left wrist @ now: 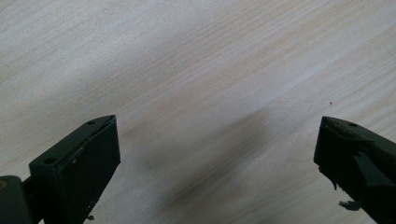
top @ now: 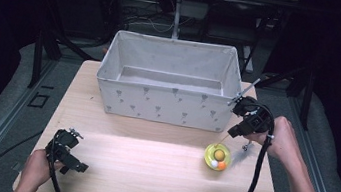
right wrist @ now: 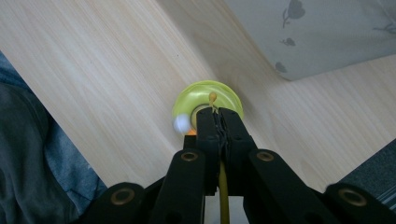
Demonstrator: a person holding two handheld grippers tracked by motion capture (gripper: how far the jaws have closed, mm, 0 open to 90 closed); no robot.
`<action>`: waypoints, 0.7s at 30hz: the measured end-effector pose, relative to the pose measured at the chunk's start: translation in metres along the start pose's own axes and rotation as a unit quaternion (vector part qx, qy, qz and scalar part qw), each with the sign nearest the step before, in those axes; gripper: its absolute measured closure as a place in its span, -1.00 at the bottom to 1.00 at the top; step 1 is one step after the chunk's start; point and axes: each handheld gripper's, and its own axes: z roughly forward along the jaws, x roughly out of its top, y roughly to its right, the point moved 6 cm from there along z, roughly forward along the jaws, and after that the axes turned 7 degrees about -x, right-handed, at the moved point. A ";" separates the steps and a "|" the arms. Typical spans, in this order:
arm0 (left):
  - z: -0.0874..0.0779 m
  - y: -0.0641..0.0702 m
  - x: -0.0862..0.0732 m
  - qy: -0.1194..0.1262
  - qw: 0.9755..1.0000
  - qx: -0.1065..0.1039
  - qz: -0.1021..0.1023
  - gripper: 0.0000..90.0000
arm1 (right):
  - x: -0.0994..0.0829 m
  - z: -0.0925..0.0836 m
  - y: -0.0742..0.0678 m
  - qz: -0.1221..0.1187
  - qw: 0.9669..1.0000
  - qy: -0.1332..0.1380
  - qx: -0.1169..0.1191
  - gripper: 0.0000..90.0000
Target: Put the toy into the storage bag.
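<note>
Dark surroundings framed a pale wooden worktop (top: pixel 147 173) whose grain ran bare under both cameras. Nearest the person, at about 7 o'clock on the worktop, the left hand (top: pixel 36 170) held the left tool (top: pixel 69 152) low over the wood; in the left gripper view its two black jaws stood wide apart with nothing between them, just bare wood and a soft shadow. Further in, at about 4 o'clock, a small yellow-green dish (top: pixel 217 157) sat on the worktop with a yellowish ball (top: pixel 220 154) in it and a white (top: pixel 213 162) and an orange (top: pixel 221 166) bit at its near rim. Just beyond it, at about 3 o'clock, the right hand (top: pixel 281 139) held the right tool (top: pixel 234 130), its cable trailing down toward the near edge. In the right gripper view that tool's jaws were pressed together on a thin yellow stick (right wrist: pixel 223 186), which ran up between them and ended above the dish (right wrist: pixel 208 98); whether the stick's tip touched the dish could not be told. Farthest off, from 10 to 2 o'clock, stood a grey fabric bin (top: pixel 166 108) with a small printed pattern, open at the top, its near wall just beyond the dish.
</note>
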 end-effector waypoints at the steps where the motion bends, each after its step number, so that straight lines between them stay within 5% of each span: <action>1: 0.000 0.000 0.000 0.000 1.000 0.000 0.000 -0.99 | 0.001 -0.002 0.001 -0.006 1.000 -0.004 -0.003 0.96; 21: 0.000 0.001 0.002 0.009 1.000 -0.001 0.002 -0.99 | 0.032 -0.035 0.002 -0.016 1.000 0.019 -0.002 0.96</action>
